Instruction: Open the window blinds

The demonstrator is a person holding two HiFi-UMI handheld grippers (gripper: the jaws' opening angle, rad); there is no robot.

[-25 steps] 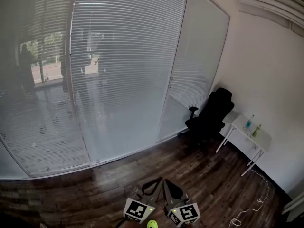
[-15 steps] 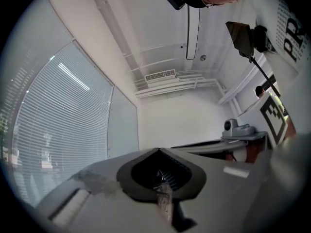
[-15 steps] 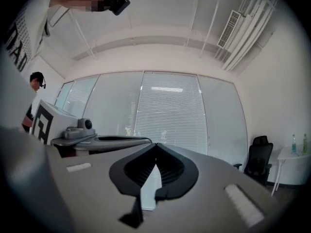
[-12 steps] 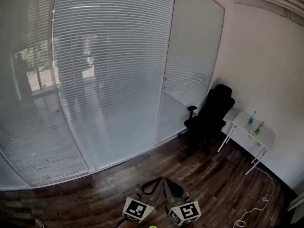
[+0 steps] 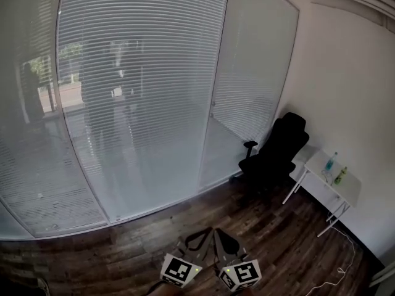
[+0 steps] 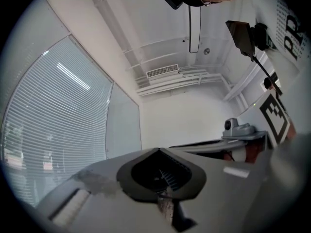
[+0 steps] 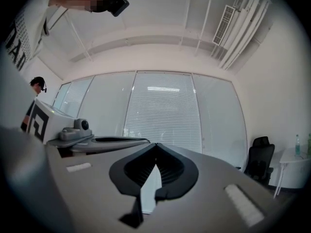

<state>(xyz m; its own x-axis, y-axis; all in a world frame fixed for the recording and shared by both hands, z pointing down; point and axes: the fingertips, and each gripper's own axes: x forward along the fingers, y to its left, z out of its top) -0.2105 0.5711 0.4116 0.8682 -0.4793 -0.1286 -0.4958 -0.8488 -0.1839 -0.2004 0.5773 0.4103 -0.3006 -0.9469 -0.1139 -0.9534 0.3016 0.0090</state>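
Note:
Closed white slatted blinds (image 5: 142,91) cover a curved glass wall across the room, and I also see these blinds (image 7: 163,115) straight ahead in the right gripper view. In the left gripper view the blinds (image 6: 53,130) fill the left side. My left gripper (image 5: 199,238) and right gripper (image 5: 223,242) sit side by side at the bottom of the head view, far from the glass. Both hold nothing. The left gripper (image 6: 158,150) has its tips together, and so does the right gripper (image 7: 156,144).
A black office chair (image 5: 278,153) stands in the right corner by the glass. Beside it is a white folding table (image 5: 342,190) with two bottles (image 5: 330,163). A white cable (image 5: 336,275) lies on the dark wooden floor (image 5: 123,251). A white wall (image 5: 352,91) closes the right side.
The glass wall's uprights have slid left in the head view and the chair and table sit a little further right. Both grippers keep their place at the bottom, still shut.

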